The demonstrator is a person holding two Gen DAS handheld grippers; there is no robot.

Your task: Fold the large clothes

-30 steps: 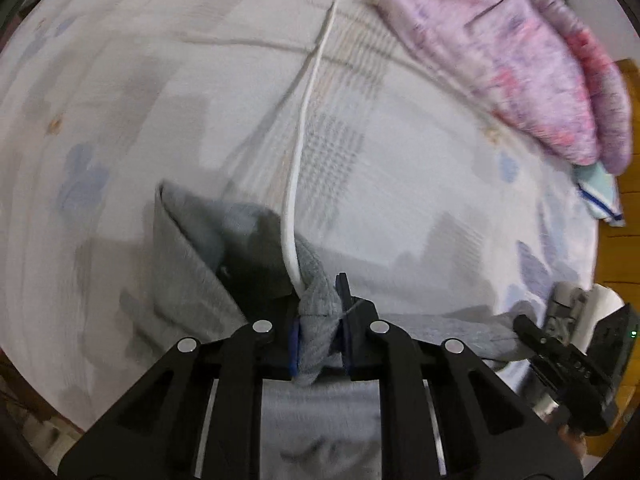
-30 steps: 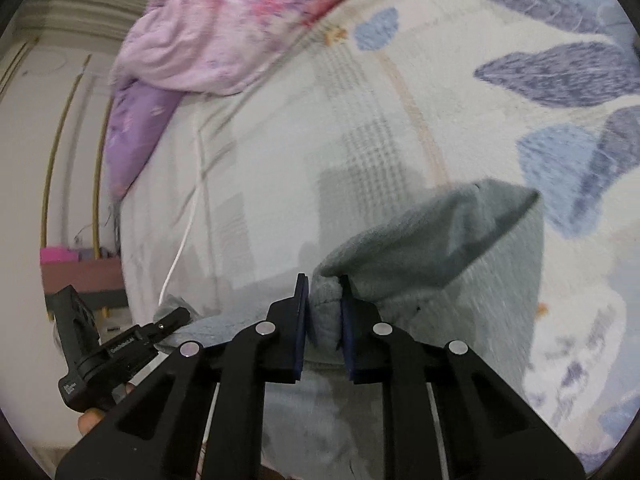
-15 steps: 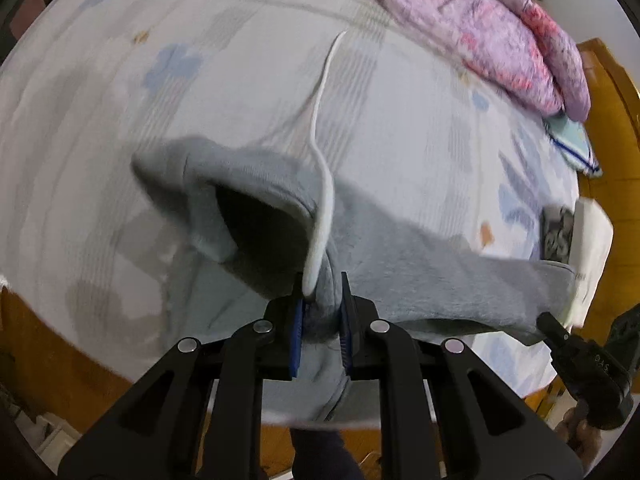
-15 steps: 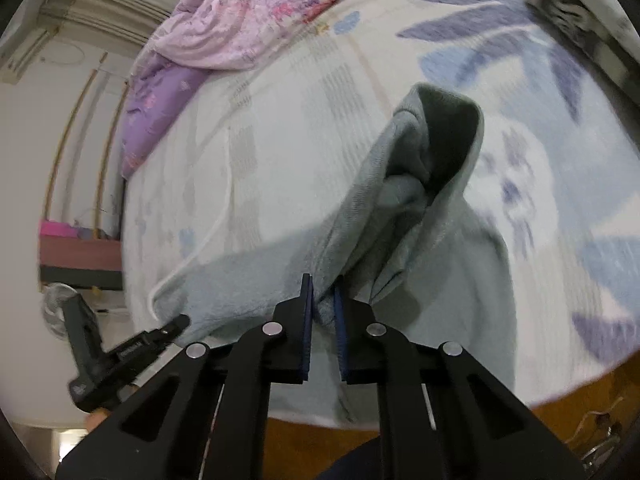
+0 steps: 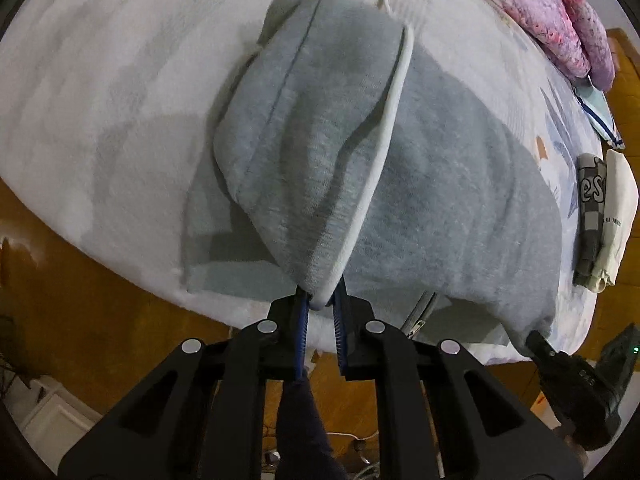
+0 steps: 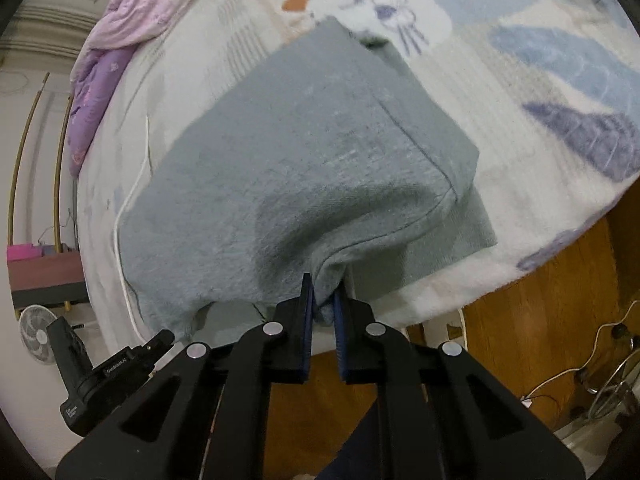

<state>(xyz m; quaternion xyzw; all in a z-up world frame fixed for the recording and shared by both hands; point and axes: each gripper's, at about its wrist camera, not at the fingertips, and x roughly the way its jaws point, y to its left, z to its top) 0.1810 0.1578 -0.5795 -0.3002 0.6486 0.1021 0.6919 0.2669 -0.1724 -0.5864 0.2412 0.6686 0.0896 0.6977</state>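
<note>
L gripper [image 5: 321, 303] at frame btm-centre, clamped on bunched edge of grey sweatshirt [image 5: 420, 168] and its white drawstring [image 5: 390, 120]. R gripper [image 6: 323, 295] btm-centre of its view, likewise pinched shut on a fold of same garment. Sweatshirt draped mid-frame over near edge of bed w/ patterned sheet [image 6: 540, 60], zipper pull [image 5: 418, 322] hanging just beside L fingers. Pink quilt [image 5: 560, 12] upper right, folded clothes [image 5: 604, 216] at right edge. Fan [image 6: 38, 334] lower left in R view.

fuzzy matt grey fleece garment [image 5: 432, 184] with smooth white cord [image 5: 384, 136], on soft printed bedsheet [image 6: 520, 80]; glossy wooden floor [image 6: 540, 300].
</note>
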